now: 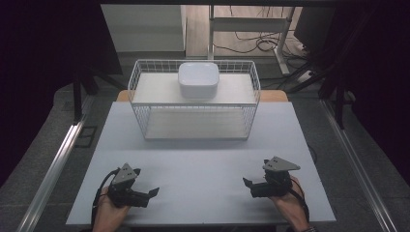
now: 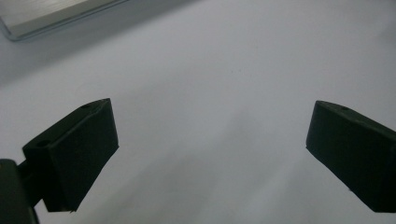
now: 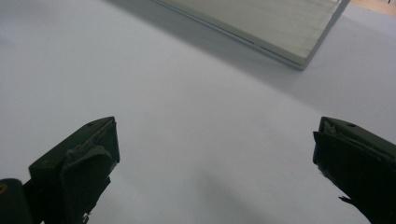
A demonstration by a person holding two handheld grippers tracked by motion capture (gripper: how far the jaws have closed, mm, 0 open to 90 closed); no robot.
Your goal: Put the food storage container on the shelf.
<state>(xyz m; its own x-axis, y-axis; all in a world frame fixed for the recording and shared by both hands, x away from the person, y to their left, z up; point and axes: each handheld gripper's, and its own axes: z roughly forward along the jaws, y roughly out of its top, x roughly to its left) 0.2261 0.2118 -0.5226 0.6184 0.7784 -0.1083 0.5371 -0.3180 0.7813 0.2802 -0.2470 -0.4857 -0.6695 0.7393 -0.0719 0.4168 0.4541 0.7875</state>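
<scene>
My left gripper [image 1: 145,192] rests low on the table [image 1: 203,159] w/ jaws spread wide, nothing in them; right gripper [image 1: 251,186] same, released & empty; white bowl [image 1: 198,79] sits upside down atop the wire basket [image 1: 140,101], well apart from both.

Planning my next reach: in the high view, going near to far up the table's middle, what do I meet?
Left gripper and right gripper nearest, both open, then bare white table, then the wire basket, then the white square container at its far side.
</scene>
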